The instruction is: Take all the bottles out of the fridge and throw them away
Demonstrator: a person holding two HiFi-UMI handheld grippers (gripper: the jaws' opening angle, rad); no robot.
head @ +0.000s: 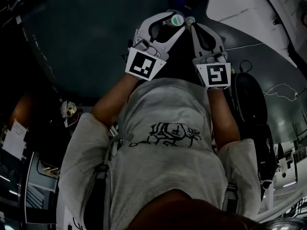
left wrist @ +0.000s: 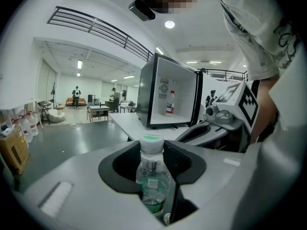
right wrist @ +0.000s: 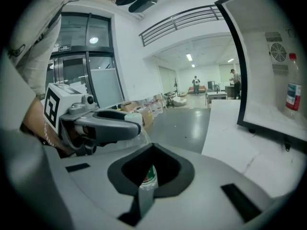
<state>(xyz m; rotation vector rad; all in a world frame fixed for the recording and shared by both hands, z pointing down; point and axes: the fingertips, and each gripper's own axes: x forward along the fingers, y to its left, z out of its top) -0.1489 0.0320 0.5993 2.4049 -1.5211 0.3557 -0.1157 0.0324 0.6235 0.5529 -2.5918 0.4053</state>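
Clear bottle between left jaws

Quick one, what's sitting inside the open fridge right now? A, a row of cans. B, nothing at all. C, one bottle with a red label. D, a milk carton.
C: the left gripper view shows a single red-labelled bottle standing upright inside the open fridge, and the right gripper view shows the same bottle there, with nothing else visible inside.

Big white hall: glossy grey floor, ceiling lights, a dark balcony railing, a white counter, glass doors, a far orange sofa.
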